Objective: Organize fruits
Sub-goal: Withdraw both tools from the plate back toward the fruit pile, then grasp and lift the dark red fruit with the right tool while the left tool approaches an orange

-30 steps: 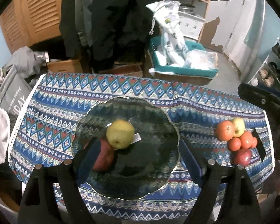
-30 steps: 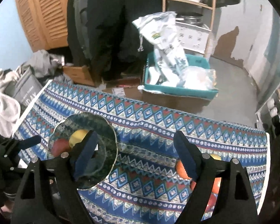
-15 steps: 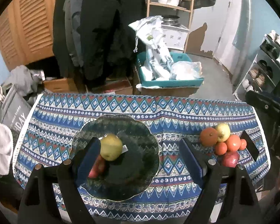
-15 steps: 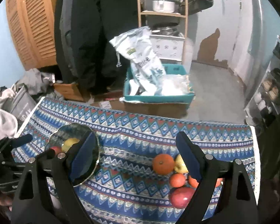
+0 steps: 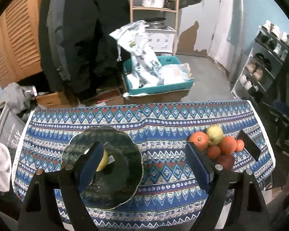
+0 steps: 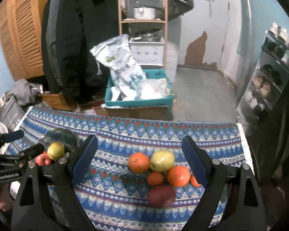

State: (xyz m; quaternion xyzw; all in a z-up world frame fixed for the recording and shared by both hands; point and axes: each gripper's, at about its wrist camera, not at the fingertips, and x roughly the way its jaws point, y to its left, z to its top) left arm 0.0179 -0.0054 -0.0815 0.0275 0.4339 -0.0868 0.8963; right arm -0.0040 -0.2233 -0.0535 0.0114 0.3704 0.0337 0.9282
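A dark glass plate [image 5: 123, 165] lies on the left of the patterned tablecloth [image 5: 163, 119] with a yellow-green apple [image 5: 104, 160] on it, half hidden behind my left finger. My left gripper [image 5: 144, 150] hovers open above the cloth, nothing between its pads. In the right wrist view the fruit pile lies under my right gripper [image 6: 138, 140], which is open and empty: an orange [image 6: 138, 162], a yellow apple [image 6: 161, 160], a second orange [image 6: 178, 175], a small orange [image 6: 155, 178] and a red apple [image 6: 160, 195]. The plate [image 6: 61, 135] there also holds a red apple [image 6: 42, 159].
Beyond the table's far edge stand a teal crate [image 5: 160, 88] with plastic bags, cardboard boxes, dark hanging coats [image 6: 77, 38] and a wooden shelf with pots [image 6: 144, 13]. A shoe rack [image 5: 264, 71] lines the right wall. Grey bags [image 5: 7, 127] sit left of the table.
Both grippers have drawn back and up, so the table looks smaller. The right view has swung right from the plate onto the fruit pile. The fruit has not moved.
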